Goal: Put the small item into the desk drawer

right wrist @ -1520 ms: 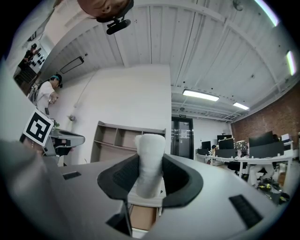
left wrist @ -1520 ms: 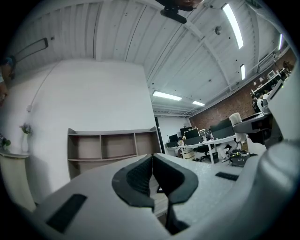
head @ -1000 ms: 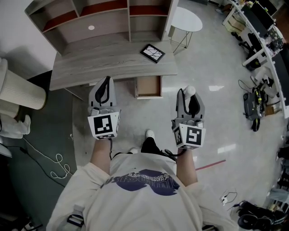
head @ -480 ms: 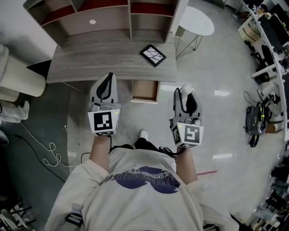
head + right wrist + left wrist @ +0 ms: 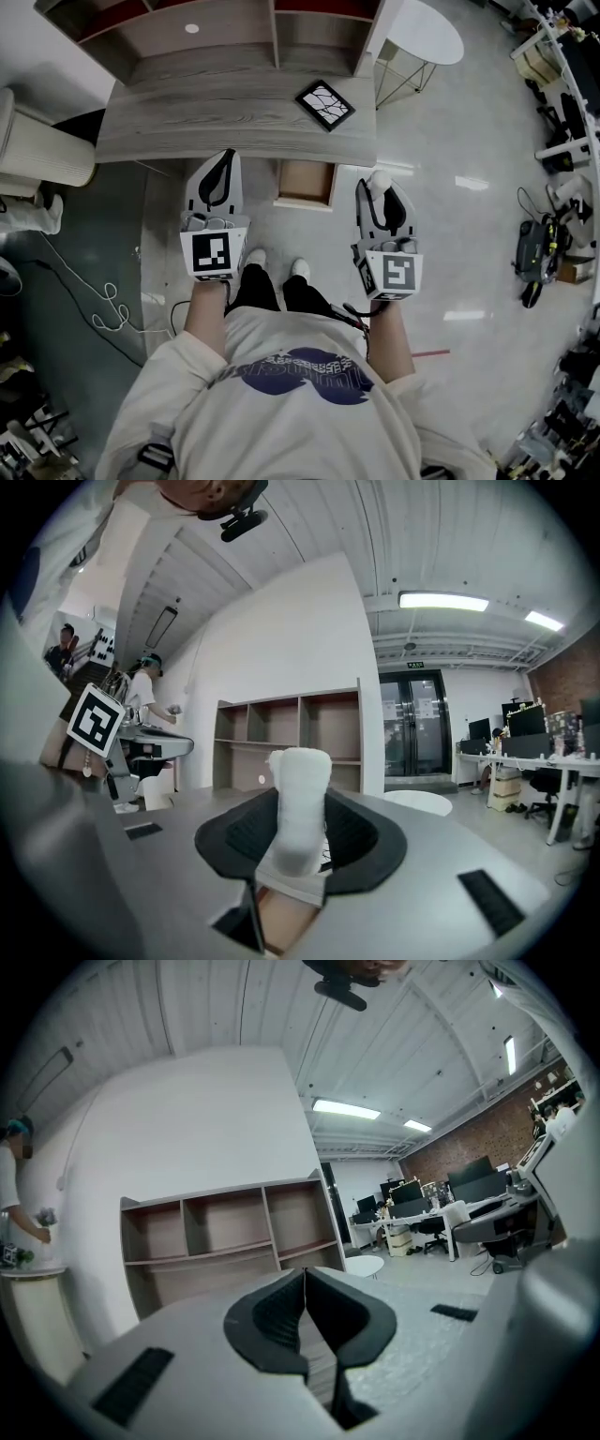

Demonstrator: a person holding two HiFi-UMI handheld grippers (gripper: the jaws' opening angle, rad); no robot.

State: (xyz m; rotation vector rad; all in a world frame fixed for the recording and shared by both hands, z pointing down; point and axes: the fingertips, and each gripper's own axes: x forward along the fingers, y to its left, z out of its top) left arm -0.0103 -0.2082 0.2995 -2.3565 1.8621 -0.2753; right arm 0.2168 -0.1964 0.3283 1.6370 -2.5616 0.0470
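An office with a glossy grey floor (image 5: 450, 244) is seen steeply from above, with cluttered workstations far to the right of the drawer (image 5: 305, 181). The drawer stands pulled out from under the front edge of a grey wood-grain worktop (image 5: 216, 122), and its brown inside is bare. Behind the drawer, at the back of the worktop, rises an open shelf unit (image 5: 272, 37). A dark-framed picture (image 5: 325, 104) with a crack-like pattern lies flat on the worktop, just behind the drawer and a little to its right. A round white side table (image 5: 427, 33) stands on the floor, behind and to the right of the drawer.

The person stands in front of the drawer and holds one claw on each side of it, both above the floor. The left claw (image 5: 305, 1283) hangs just left of the drawer. Its dark jaws are closed tip to tip with nothing between them. The right claw (image 5: 300, 834) hangs just right of the drawer. Its jaws stand part-way apart and are clamped on the small item (image 5: 300, 789), a white, soft-looking cylinder held upright whose top pokes out past the tips. The small item is outside the drawer, beside its right front corner in the head view. A white cable (image 5: 103, 309) loops over the dark flooring well to the left of the drawer.
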